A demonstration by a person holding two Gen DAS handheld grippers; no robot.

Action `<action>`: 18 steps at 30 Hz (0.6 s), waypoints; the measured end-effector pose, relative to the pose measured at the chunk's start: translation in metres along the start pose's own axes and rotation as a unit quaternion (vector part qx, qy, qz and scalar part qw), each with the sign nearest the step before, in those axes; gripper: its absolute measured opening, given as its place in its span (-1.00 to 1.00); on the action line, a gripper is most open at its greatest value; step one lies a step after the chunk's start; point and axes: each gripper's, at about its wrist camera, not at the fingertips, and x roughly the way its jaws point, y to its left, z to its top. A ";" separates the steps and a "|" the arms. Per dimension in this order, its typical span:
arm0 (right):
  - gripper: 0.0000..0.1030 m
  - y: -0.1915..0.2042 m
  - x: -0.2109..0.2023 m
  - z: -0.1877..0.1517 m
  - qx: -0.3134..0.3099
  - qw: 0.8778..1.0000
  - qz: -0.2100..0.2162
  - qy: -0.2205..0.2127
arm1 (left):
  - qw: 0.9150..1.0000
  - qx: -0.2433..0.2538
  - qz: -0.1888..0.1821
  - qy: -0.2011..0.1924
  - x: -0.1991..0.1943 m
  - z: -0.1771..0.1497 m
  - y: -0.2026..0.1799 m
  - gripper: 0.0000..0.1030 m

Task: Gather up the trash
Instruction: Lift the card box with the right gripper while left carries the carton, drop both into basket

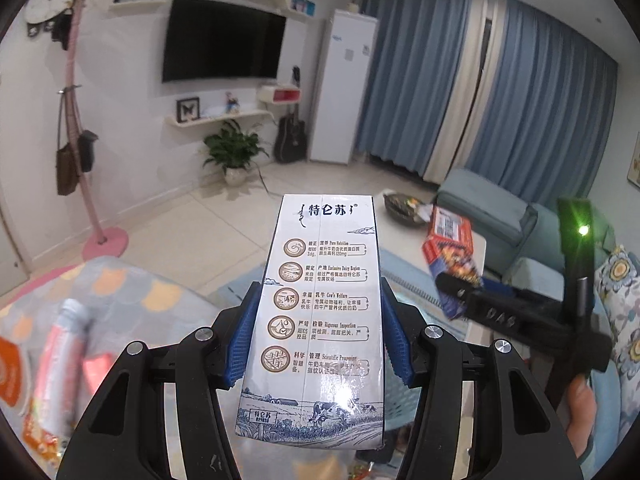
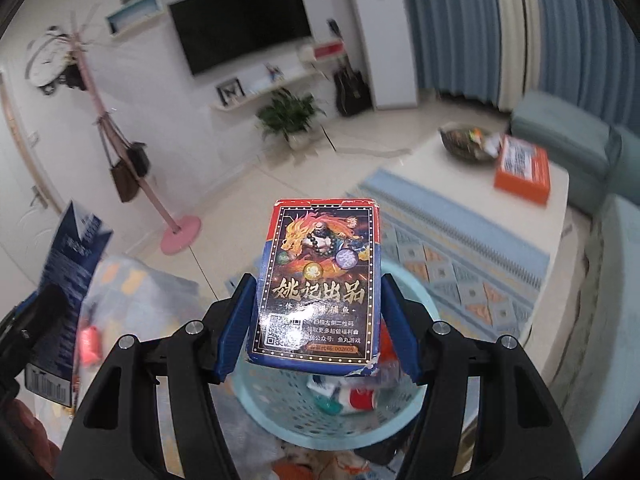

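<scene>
My left gripper (image 1: 318, 320) is shut on a white and blue milk carton (image 1: 320, 300), held up in the air; the carton also shows at the left of the right wrist view (image 2: 74, 252). My right gripper (image 2: 318, 312) is shut on a playing-card box (image 2: 316, 284) with a dragon picture, held above a light blue plastic basket (image 2: 272, 408) that holds several pieces of trash. The right gripper with the card box also shows in the left wrist view (image 1: 452, 264). A bit of the basket (image 1: 400, 404) shows under the carton.
A white coffee table (image 2: 460, 184) carries an orange box (image 2: 520, 168) and a dark bowl (image 2: 464, 142). A blue patterned rug (image 2: 460, 264) lies below it, a teal sofa (image 2: 568, 136) at the right. A blanket with packets (image 1: 100, 320) lies at the left.
</scene>
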 end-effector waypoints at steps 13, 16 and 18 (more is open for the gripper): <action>0.17 -0.043 0.080 -0.027 0.054 0.994 -0.028 0.096 | 0.994 -0.015 -0.029 0.107 0.093 -0.021 0.001 0.06; 0.22 -0.045 0.084 -0.030 0.055 0.993 -0.027 0.105 | 0.993 -0.019 -0.033 0.115 0.096 -0.020 -0.001 0.22; 0.23 -0.044 0.083 -0.029 0.053 0.993 -0.026 0.104 | 0.993 -0.018 -0.033 0.114 0.095 -0.020 0.001 0.29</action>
